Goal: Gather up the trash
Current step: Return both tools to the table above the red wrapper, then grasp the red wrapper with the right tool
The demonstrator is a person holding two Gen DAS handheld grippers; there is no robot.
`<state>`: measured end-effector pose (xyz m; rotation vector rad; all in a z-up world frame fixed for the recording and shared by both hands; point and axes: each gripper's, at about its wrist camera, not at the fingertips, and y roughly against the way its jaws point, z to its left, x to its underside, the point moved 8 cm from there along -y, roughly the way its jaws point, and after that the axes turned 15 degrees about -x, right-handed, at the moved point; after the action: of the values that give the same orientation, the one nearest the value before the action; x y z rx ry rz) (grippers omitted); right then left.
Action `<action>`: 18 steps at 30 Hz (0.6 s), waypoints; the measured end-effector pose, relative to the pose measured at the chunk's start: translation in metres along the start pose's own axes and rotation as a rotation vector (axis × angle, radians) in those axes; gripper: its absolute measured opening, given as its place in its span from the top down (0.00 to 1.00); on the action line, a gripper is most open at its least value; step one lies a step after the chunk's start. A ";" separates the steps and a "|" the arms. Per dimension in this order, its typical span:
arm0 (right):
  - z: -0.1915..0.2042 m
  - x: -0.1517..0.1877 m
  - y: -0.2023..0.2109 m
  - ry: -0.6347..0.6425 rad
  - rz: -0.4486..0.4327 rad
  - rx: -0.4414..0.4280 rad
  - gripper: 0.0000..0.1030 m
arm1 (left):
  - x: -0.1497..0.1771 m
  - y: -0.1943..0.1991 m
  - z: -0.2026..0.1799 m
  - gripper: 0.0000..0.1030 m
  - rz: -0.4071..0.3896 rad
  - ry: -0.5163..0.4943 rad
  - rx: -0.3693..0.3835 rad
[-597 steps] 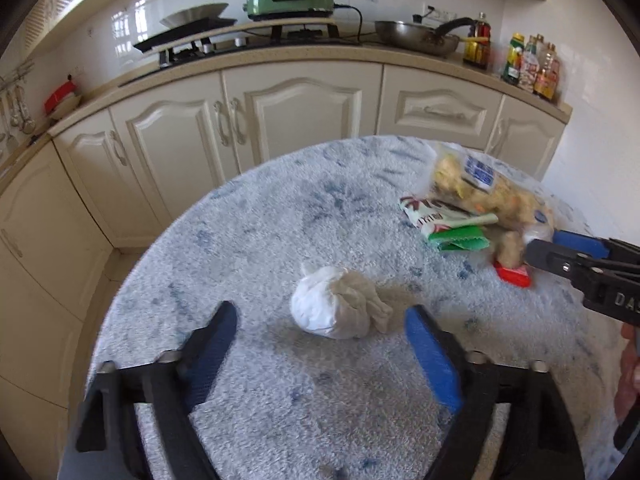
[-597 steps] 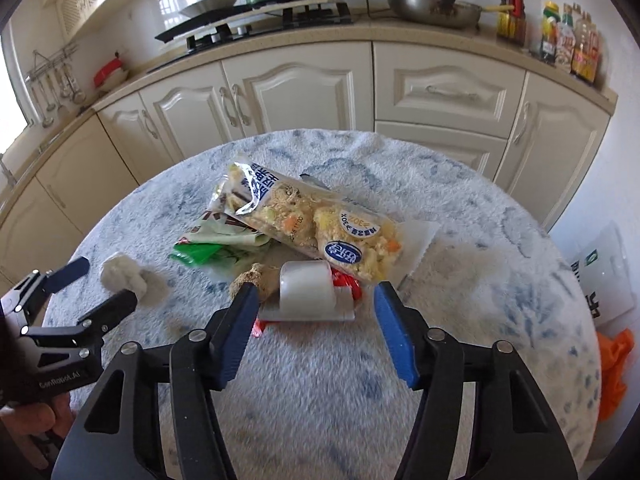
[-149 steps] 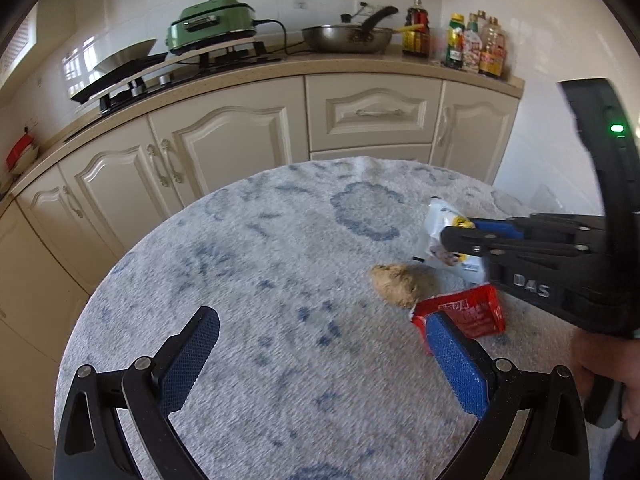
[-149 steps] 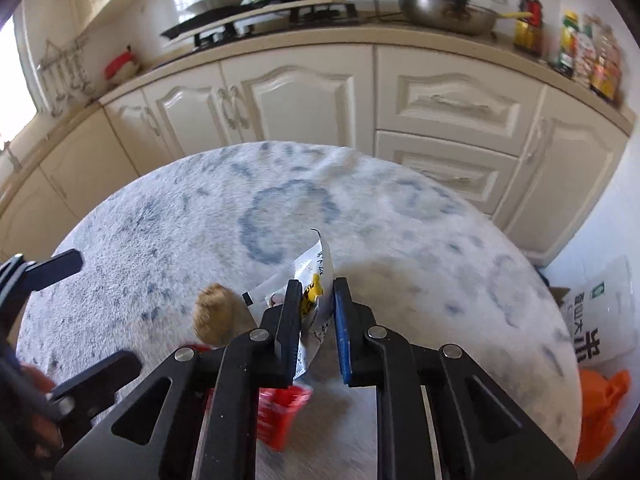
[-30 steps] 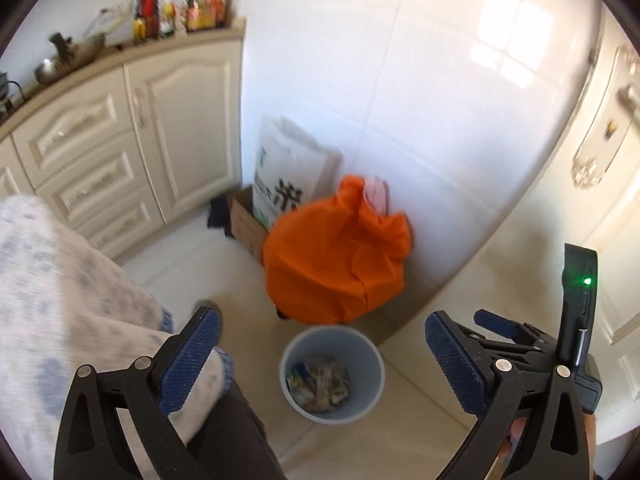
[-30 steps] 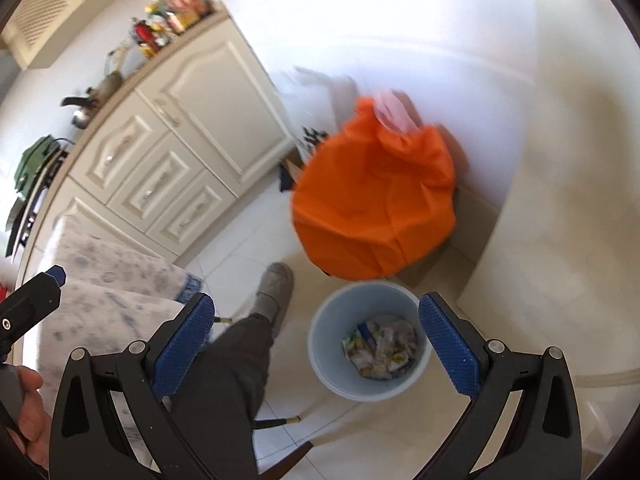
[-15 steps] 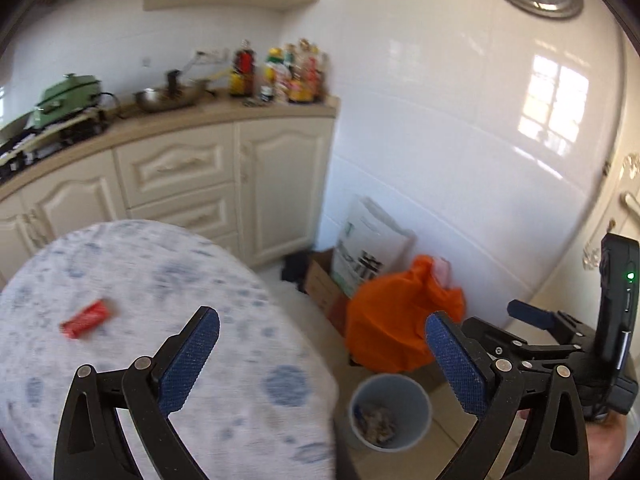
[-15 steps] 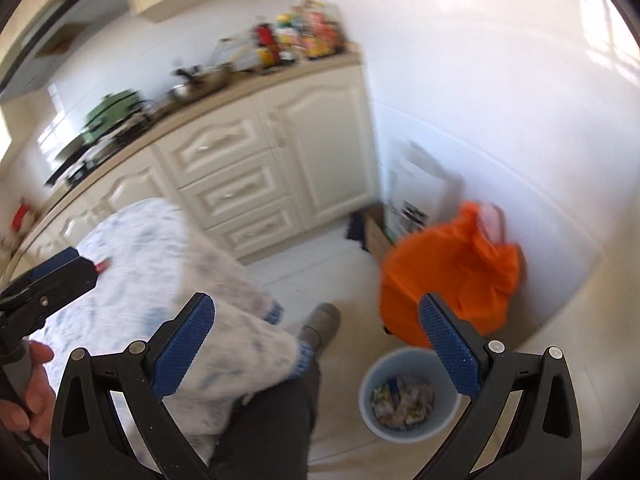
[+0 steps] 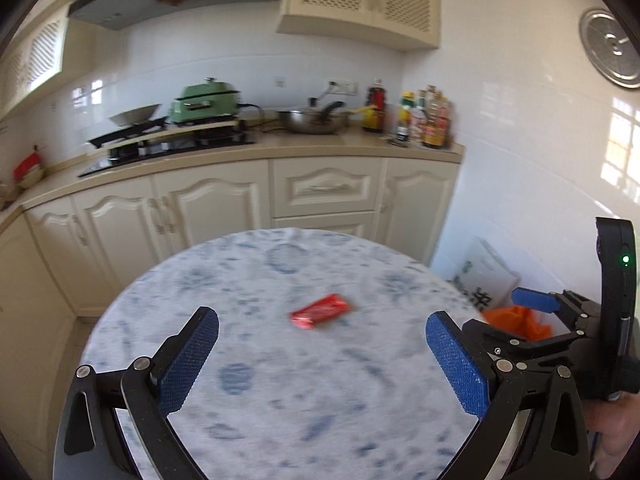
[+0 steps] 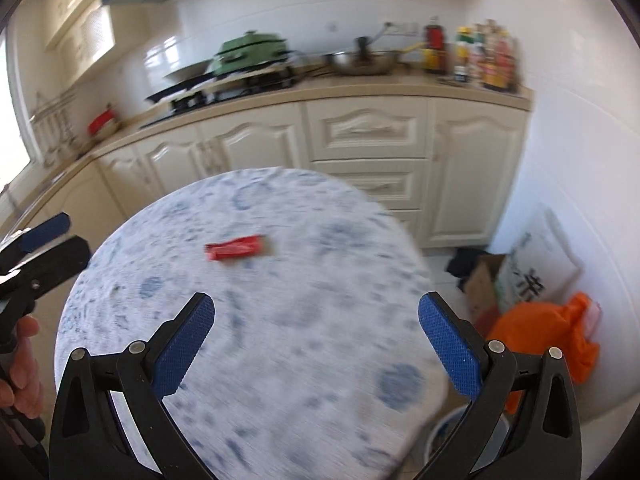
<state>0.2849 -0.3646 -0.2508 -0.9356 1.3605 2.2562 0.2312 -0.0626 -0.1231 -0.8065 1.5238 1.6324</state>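
A round table covered in a white cloth with blue blotches fills the lower half of both wrist views. On it lies one piece of trash: a red wrapper, small, flat and oblong, slightly crumpled, with a paler strip at one end; any print on it is too blurred to read. It rests near the middle of the table, ahead of both tools and touched by neither.

The left gripper hovers above the near edge with its blue-padded fingers spread wide and nothing between them. The right gripper is held the same way, jaws wide apart and empty, over the right side of the cloth.

On the floor to the right of the table sit an orange bag, a white printed sack, and the rim of a pale blue bin, mostly hidden by the table edge. Cream cabinets line the far wall.
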 end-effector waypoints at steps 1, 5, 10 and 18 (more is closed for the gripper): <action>0.007 -0.001 -0.008 0.012 0.010 -0.005 0.00 | 0.000 0.000 0.009 0.01 -0.005 0.007 -0.025; 0.031 -0.007 -0.044 0.060 0.059 -0.019 0.00 | 0.009 -0.004 0.042 0.01 0.002 0.053 -0.078; 0.042 -0.005 -0.085 0.147 0.141 -0.022 0.00 | 0.014 -0.033 0.062 0.01 0.039 0.092 -0.102; 0.036 -0.002 -0.153 0.275 0.261 -0.013 0.04 | 0.021 -0.102 0.072 0.01 0.134 0.128 -0.095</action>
<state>0.3638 -0.2588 -0.3369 -1.1679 1.6737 2.3938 0.3102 0.0125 -0.1871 -0.8919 1.6297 1.7912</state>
